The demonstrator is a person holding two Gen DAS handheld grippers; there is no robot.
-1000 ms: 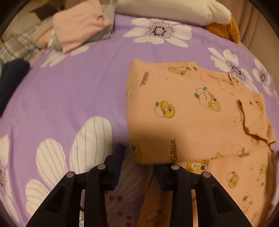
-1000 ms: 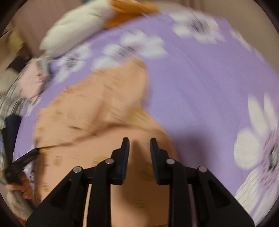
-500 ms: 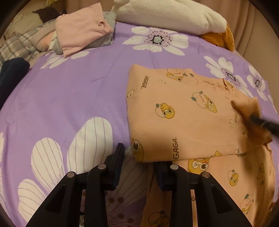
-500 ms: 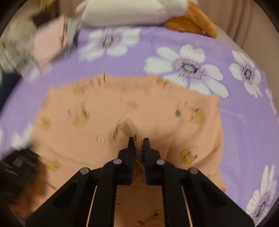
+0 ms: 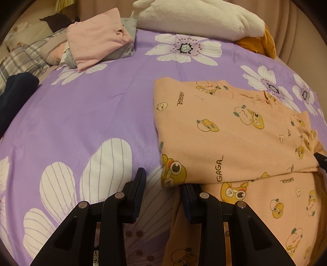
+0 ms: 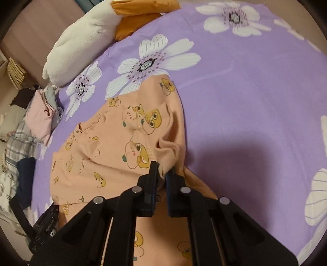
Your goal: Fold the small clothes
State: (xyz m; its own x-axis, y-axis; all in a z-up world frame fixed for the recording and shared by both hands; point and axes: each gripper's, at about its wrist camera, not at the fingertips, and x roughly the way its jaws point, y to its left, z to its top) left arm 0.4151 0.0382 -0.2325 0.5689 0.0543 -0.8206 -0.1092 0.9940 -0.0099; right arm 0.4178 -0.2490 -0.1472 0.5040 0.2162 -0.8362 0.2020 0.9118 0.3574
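A peach top with cartoon prints (image 5: 224, 133) lies partly folded on the purple flowered bedspread (image 5: 81, 122). My left gripper (image 5: 163, 178) hovers open at the fold's near left corner, its right finger tucked under the folded edge. In the right wrist view the same top (image 6: 106, 147) spreads to the left, and my right gripper (image 6: 162, 166) has its jaws closing with the bunched sleeve cuff (image 6: 167, 151) pinched between the pads. The right gripper's tip (image 5: 320, 160) shows at the far right edge of the left wrist view. The left gripper (image 6: 44, 223) shows at the lower left of the right wrist view.
A stack of folded pink and grey clothes (image 5: 98, 47) sits at the back left. A white plush pillow (image 5: 196, 18) and an orange cushion (image 5: 257, 43) line the far edge. Dark navy cloth (image 5: 16, 92) and plaid fabric (image 5: 20, 59) lie at the left.
My right gripper swung onto the top's sleeve, closed from open to pinching the cuff, and drew it toward the right side. The left gripper stayed in place, still open.
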